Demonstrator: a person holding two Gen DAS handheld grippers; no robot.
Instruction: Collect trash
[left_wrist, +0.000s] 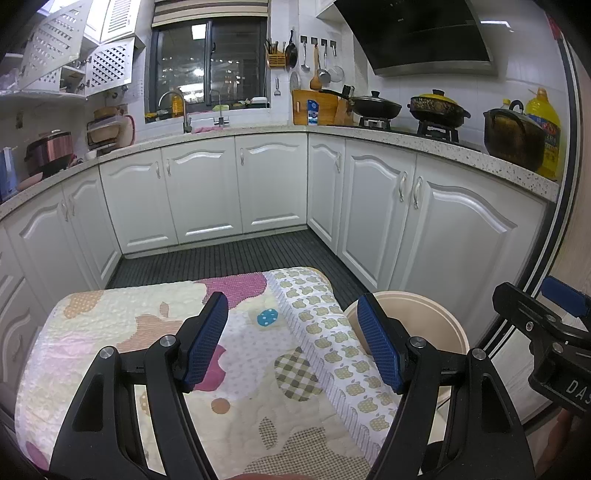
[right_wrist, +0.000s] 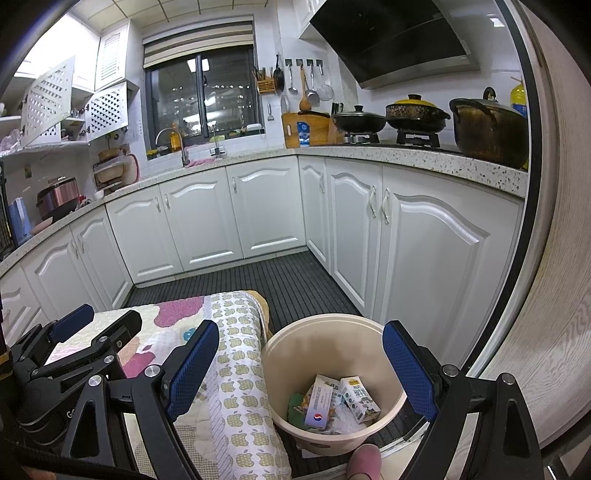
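Note:
A cream round trash bin stands on the floor right of a quilt-covered table. In it lie a small milk carton, a white box with a red and blue logo, a green scrap and crumpled paper. My right gripper is open and empty, above the bin's left side. My left gripper is open and empty over the quilt; the bin's rim shows behind its right finger. The left gripper also shows in the right wrist view.
White cabinets and a speckled counter wrap around a dark ribbed floor mat. Pots sit on the stove at the right. A wooden door stands at the far right. A pink slipper is beside the bin.

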